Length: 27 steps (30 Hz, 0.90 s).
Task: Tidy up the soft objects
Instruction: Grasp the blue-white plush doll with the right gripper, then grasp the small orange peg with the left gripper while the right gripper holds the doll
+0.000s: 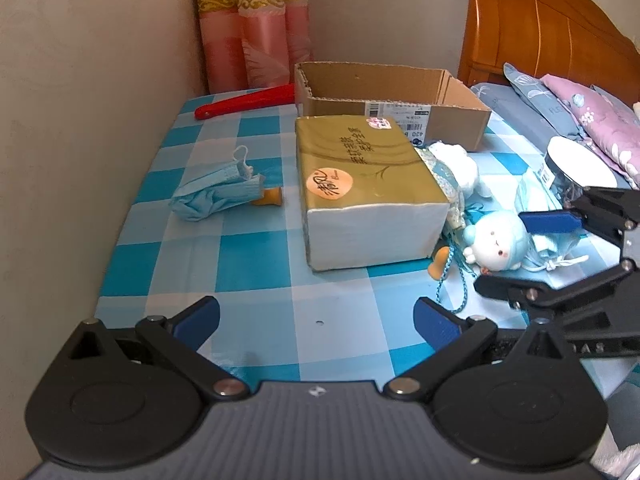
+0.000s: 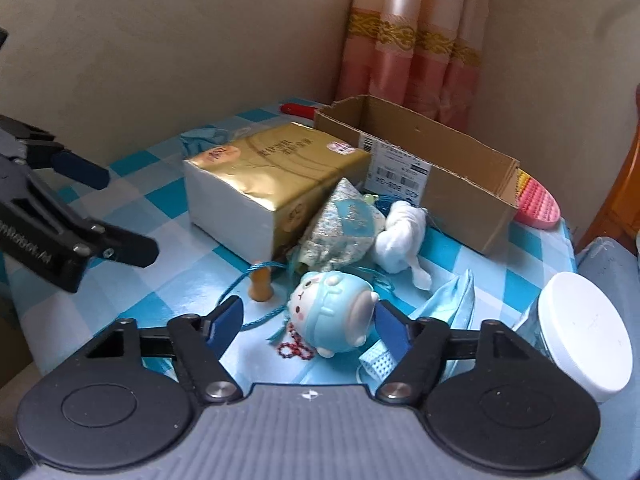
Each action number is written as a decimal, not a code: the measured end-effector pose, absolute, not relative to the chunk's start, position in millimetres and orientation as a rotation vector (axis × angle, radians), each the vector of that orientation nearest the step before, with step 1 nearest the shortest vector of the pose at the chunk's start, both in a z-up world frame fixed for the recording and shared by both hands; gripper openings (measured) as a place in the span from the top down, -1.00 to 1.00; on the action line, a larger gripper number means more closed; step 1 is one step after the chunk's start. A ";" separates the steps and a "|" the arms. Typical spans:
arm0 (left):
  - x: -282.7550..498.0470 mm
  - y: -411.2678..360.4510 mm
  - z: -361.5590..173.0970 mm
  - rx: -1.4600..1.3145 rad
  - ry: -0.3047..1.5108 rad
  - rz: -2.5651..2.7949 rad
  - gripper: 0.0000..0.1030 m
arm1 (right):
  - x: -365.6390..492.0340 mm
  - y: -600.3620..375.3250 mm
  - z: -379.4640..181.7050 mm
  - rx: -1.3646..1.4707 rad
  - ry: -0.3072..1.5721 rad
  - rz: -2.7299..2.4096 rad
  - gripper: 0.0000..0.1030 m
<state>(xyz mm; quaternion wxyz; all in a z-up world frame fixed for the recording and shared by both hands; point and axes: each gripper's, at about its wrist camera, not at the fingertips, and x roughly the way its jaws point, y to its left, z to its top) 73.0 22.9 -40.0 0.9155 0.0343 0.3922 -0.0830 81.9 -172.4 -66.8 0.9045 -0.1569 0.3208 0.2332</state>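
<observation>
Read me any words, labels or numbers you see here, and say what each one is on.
"420" on the white label of the cardboard box.
"...Robot.AI", partly cut off, on the left gripper body.
Gold tissue pack: Chinese characters, too blurred to read.
Box barcode print: too small.

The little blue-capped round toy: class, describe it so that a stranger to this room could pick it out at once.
Start at the big gold-topped tissue pack in the middle of the checked table, in front of the open cardboard box. Near the pack's front corner, between the fingers of the open right gripper, lies the round toy. Unlike the white plush and patterned pouch behind it, it has a pink-cheeked face.
</observation>
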 end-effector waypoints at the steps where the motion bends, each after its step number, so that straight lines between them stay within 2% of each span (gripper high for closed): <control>1: 73.1 22.3 -40.7 0.073 0.808 -0.174 -0.99 | 84.7 -172.6 -67.3 -0.320 0.667 0.472 -0.41; 4: 72.3 19.6 -41.9 0.077 0.812 -0.184 -0.99 | 90.7 -174.7 -68.1 -0.295 0.685 0.455 -0.27; 5: 71.8 19.0 -42.1 0.078 0.813 -0.187 -0.99 | 92.6 -174.8 -68.7 -0.297 0.694 0.443 -0.15; 7: 70.9 17.8 -42.1 0.083 0.812 -0.193 -0.99 | 95.0 -175.9 -69.2 -0.294 0.707 0.433 -0.05; 27: 95.3 -2.8 -58.5 0.102 0.821 -0.214 -0.85 | 49.6 -193.4 -68.2 -0.305 0.770 0.615 -0.03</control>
